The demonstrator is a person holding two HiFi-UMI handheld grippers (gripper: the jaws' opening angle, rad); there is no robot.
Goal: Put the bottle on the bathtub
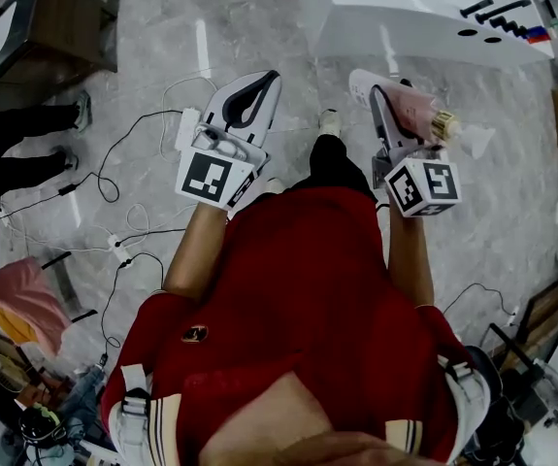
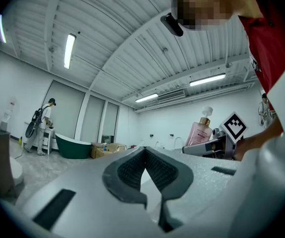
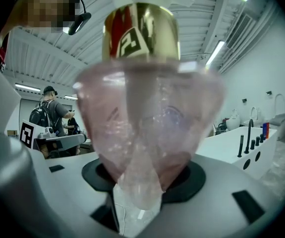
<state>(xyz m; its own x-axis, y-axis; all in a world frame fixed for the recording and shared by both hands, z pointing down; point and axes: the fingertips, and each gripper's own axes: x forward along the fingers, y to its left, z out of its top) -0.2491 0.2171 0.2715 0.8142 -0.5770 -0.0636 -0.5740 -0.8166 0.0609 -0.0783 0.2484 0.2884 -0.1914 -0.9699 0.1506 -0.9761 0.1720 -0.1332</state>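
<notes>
Between the jaws of the right gripper [image 3: 140, 180] stands the bottle [image 3: 147, 118], a pink body with a gold collar and a white pump. The 2 jaws are clamped on its lower body and carry it clear of the floor [image 1: 162, 56]. In the left gripper view the bottle reads as roughly upright, pump uppermost, so its long axis crosses the line of the jaws rather than running along it. The left gripper [image 2: 144, 157] is empty, its 2 pads meeting at the tips with nothing between them.

The white bathtub [image 1: 395, 3] lies ahead and a little to the right in the head view, well apart from both grippers. In the right gripper view its ledge with the black tap fittings [image 3: 249, 135] sits off to the right of the jaws. The right gripper is the nearer of the 2. Judged from here, the next move calls for a step forward and a swing right, keeping the bottle upright so it lands base-first on the ledge.
</notes>
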